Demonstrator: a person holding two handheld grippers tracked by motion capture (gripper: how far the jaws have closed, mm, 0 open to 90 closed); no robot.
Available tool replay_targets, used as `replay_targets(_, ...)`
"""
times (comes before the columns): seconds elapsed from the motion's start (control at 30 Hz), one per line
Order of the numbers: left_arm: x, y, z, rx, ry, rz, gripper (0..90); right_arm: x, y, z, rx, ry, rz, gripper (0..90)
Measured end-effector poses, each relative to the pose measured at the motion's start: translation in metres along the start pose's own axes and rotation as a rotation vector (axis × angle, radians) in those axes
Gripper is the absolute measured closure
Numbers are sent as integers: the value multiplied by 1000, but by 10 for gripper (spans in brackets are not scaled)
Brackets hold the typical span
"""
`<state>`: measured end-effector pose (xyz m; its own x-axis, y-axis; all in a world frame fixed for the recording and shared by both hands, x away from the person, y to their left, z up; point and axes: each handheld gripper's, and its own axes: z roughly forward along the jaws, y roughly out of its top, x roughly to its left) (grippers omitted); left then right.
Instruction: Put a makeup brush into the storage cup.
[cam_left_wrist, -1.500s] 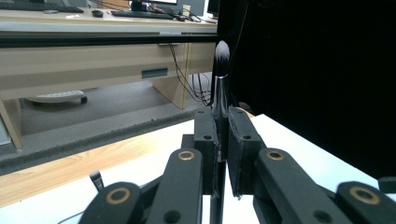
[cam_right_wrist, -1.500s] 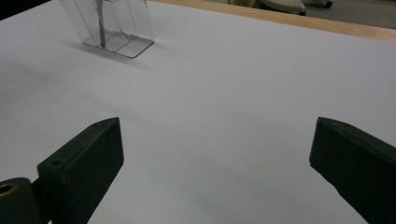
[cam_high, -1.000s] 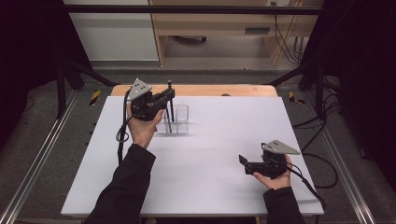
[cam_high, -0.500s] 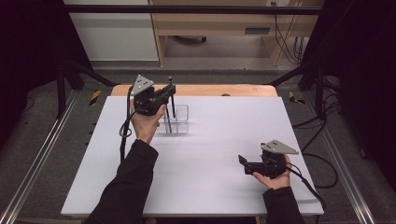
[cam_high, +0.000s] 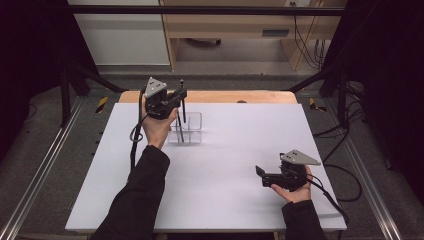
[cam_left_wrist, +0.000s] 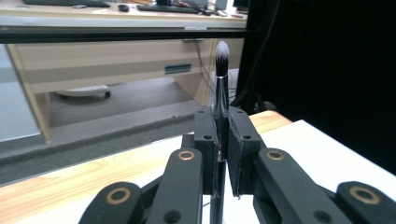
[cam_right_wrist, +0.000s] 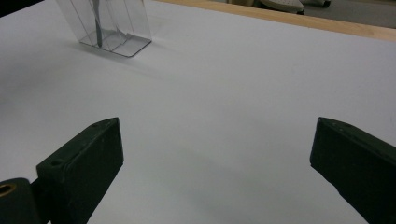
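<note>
Brush: a slim makeup brush, held upright in the left gripper at the far left of the table, just above the clear holder. In the left gripper view the jaws are clamped on its dark, glossy handle, with the soft bristle tip standing well above them. In the high view its lower end reaches down toward the holder; whether it is already inside a compartment I cannot tell.

It looks light and stiff along the handle, but thin and smooth, so it could pivot or slide between the pads if knocked against the holder's wall. The mid-handle grip seems right: it spares the bristles and leaves the lower end free to go in. The holder looks light too, and likely to shift or tip if pushed sideways.

The right gripper rests near the right edge of the table, jaws wide apart, with nothing between them.
</note>
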<state>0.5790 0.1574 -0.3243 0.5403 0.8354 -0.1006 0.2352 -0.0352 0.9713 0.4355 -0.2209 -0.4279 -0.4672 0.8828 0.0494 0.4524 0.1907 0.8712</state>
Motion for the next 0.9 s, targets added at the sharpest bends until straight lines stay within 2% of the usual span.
replay_targets(0.37,6,-6,9,17,25,10,832,1,0,1,3,6,-3,33)
replay_targets(0.9,9,-20,22,52,30,17,832,1,-1,2,7,8,-5,34)
